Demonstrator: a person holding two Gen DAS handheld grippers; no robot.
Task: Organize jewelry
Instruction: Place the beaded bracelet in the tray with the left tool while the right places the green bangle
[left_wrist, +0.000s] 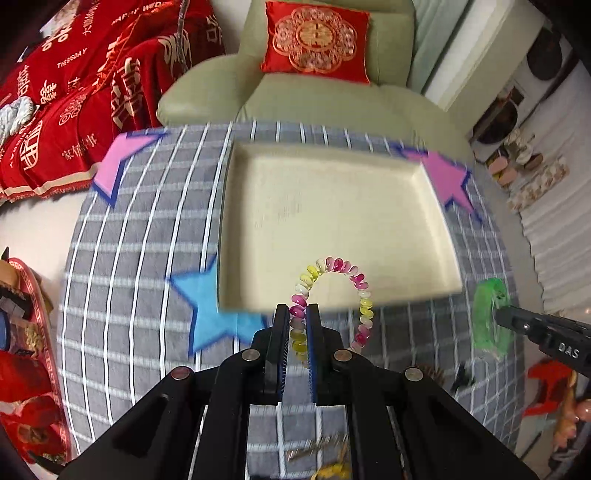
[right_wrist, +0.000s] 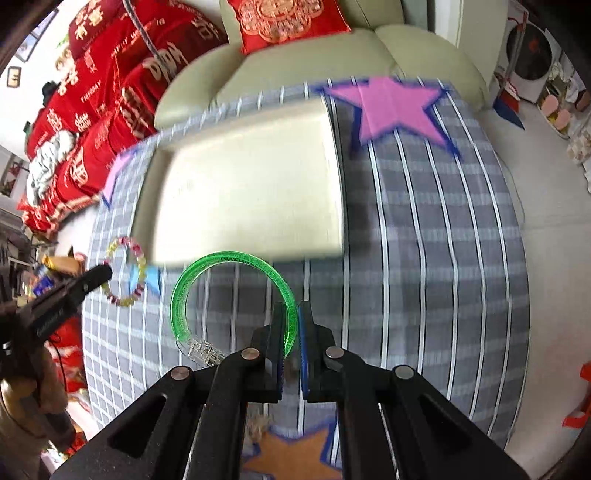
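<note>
My left gripper (left_wrist: 297, 314) is shut on a pink, yellow and white spiral coil bracelet (left_wrist: 364, 299), which hangs in the air just before the near rim of the cream tray (left_wrist: 225, 229). My right gripper (right_wrist: 293, 312) is shut on a green translucent bangle (right_wrist: 207, 264) with a clear clasp, held above the grey checked cloth in front of the tray (right_wrist: 147, 206). In the left wrist view the bangle (left_wrist: 484, 317) and the right gripper (left_wrist: 504, 317) appear at the right. The coil bracelet (right_wrist: 125, 273) and left gripper (right_wrist: 105, 273) appear at the left of the right wrist view.
The grey checked cloth (left_wrist: 147, 258) bears pink stars (left_wrist: 443, 177) and a blue star (left_wrist: 210, 306). A gold hair clip (left_wrist: 317, 448) and a small dark item (left_wrist: 461, 380) lie near the front. A green sofa (left_wrist: 317, 99) with a red cushion stands behind the table.
</note>
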